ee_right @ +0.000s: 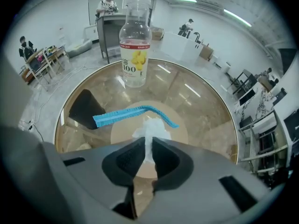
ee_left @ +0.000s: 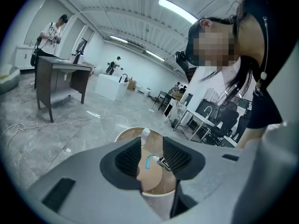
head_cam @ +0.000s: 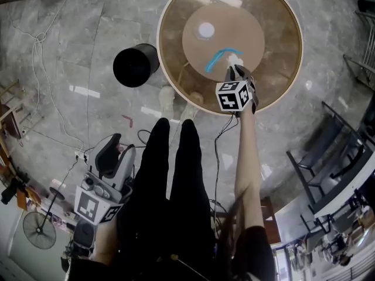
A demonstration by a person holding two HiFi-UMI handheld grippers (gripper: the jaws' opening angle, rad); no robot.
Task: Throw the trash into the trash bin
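Glossy glass table (head_cam: 281,51), crumpled white paper tissue (ee_right: 150,127)

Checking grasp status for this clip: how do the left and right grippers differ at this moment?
The left gripper has its jaws apart with nothing between them; the right gripper has its jaws pinched on the white crumpled paper. The left gripper is held low beside the person's legs, off the round table; the right gripper reaches steeply down onto it. Both carry a marker cube.

Blue strip (ee_right: 131,112), white tissue (ee_right: 152,126), black trash bin (head_cam: 135,66), brown table (head_cam: 281,69), grey marbled floor (head_cam: 88,28)
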